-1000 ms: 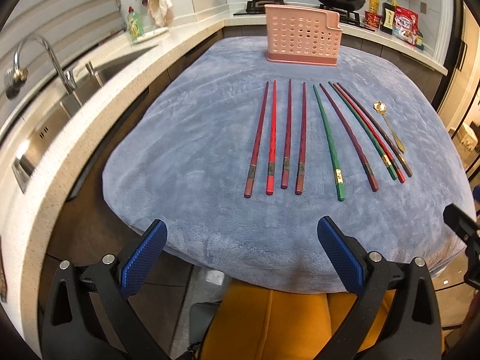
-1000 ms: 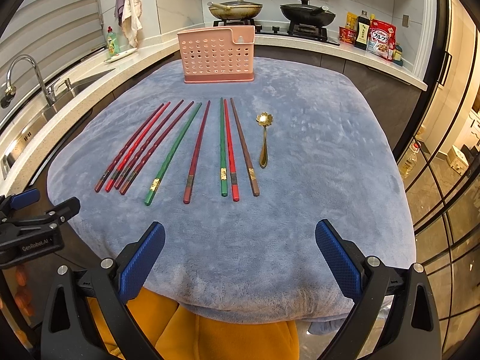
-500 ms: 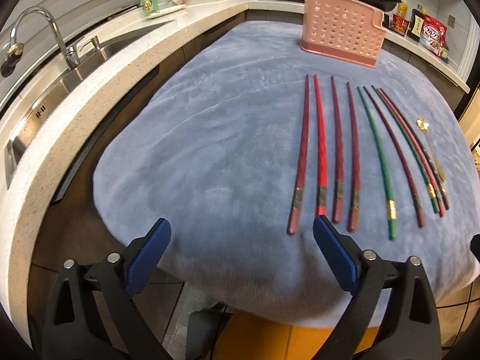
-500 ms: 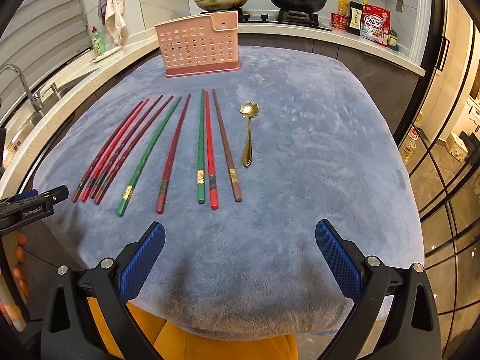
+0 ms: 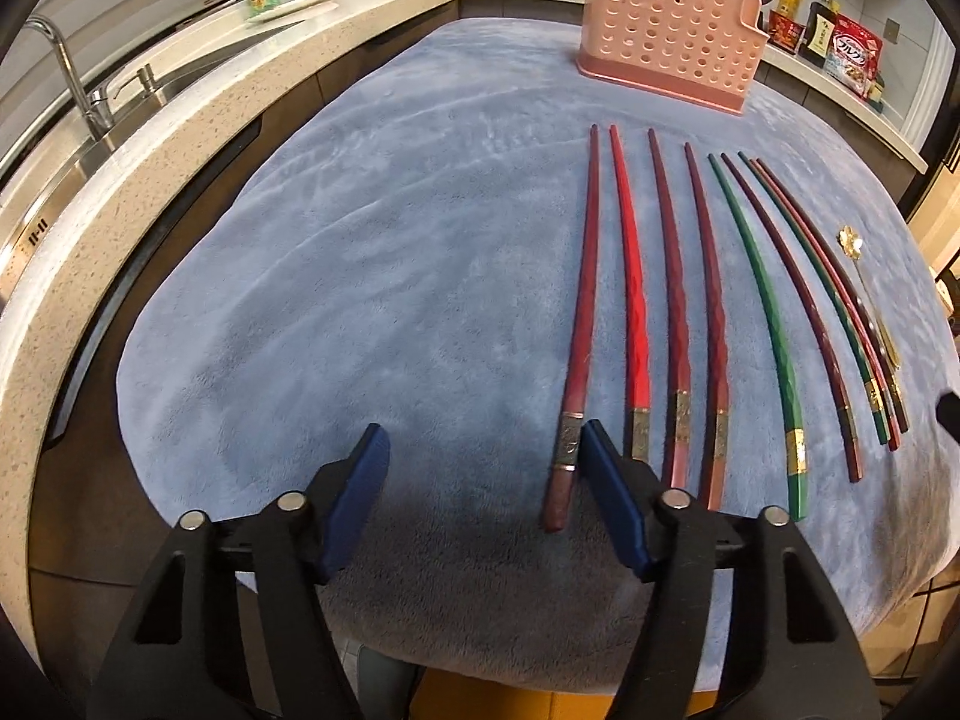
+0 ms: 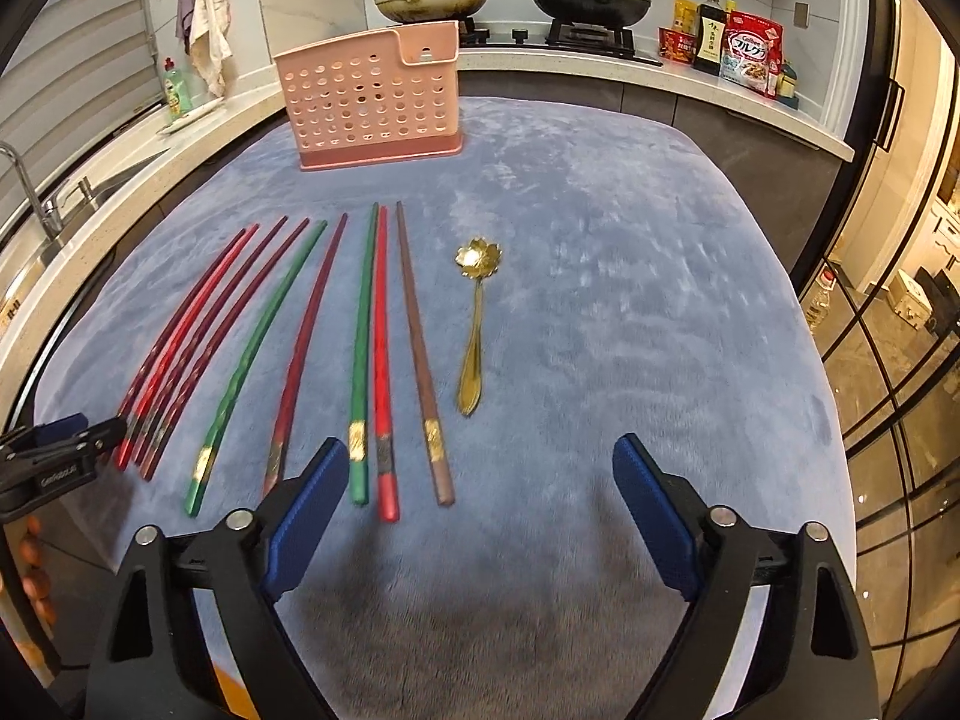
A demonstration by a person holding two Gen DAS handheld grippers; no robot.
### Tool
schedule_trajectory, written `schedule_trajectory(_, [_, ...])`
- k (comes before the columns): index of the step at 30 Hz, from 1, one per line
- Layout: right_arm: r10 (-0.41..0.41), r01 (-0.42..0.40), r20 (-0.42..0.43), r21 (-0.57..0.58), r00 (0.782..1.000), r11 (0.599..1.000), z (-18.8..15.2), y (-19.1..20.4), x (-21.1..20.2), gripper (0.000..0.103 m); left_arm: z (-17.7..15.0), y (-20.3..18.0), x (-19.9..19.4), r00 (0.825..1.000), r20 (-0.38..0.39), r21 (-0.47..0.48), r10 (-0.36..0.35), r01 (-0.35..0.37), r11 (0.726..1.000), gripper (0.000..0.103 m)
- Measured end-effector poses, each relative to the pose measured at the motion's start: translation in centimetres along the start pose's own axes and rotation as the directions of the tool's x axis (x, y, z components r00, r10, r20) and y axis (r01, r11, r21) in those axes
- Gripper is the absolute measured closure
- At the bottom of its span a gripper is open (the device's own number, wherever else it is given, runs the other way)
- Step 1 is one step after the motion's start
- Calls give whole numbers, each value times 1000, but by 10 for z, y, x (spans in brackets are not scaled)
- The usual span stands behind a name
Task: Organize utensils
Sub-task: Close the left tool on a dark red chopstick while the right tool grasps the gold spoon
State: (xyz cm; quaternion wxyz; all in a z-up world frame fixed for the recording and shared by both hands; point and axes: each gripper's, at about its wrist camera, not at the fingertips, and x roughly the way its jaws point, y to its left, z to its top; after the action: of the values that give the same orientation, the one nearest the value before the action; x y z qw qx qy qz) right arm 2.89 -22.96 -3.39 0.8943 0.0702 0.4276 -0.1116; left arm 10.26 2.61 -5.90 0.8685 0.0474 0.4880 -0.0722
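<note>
1. Left wrist view: left gripper [image 5: 480,474] low over a blue-grey plush cloth [image 5: 390,300], blue fingers [image 5: 360,498] closing, nothing pinched yet.
2. Between those fingers, close against the right pad: butt end of the leftmost dark red chopstick [image 5: 579,336]; contact with the pad impossible to tell.
3. Just right of it, lying side by side on the cloth: a bright red chopstick [image 5: 630,276], two more dark red ones [image 5: 675,312], a green chopstick [image 5: 765,312], then a tight cluster of dark red, green and red sticks near the cloth's right edge.
4. Beside that cluster, at the far right: a gold spoon [image 5: 855,252] with a flower-shaped bowl.
5. At the far end of the cloth: a pink perforated utensil holder [image 5: 666,36], upright, well apart from the chopstick tips.
6. Right wrist view: right gripper [image 6: 480,480] above the near edge of the cloth, blue fingers [image 6: 654,516] spread wide but closing, gripping nothing.
7. Between and just beyond those fingers: butt ends of a green, a red and a brown chopstick [image 6: 420,348]; gold spoon just to their right.
8. At the left edge of this view: tip of the left gripper beside the red chopsticks' ends.
9. Behind: stone counter with a sink faucet [image 5: 66,78], a green soap bottle [image 6: 177,84], and two pans [image 6: 588,0] on a stove.
</note>
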Motion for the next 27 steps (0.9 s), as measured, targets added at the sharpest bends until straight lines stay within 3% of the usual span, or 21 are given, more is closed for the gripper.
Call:
schedule_trajectory(6, [37, -36, -14, 51, 999, 998, 21, -9, 26, 47, 4, -6, 0, 1000, 9, 23, -28, 28, 999, 69])
schedule_trajectory(12, [99, -90, -77, 108, 992, 990, 27, -15, 59, 75, 5, -4, 1, 999, 6, 3, -43, 43, 999, 70])
schedule_trajectory(19, [66, -62, -67, 61, 996, 996, 22, -7, 62, 81, 6, -3, 3, 999, 14, -12, -47, 47, 999, 70])
schedule_trajectory(23, [80, -75, -65, 71, 995, 995, 22, -12, 62, 93, 5, -2, 2, 998, 18, -24, -56, 56, 998, 70])
schedule_trajectory(27, [90, -86, -60, 74, 994, 994, 19, -14, 57, 94, 5, -2, 2, 998, 18, -22, -55, 55, 998, 71])
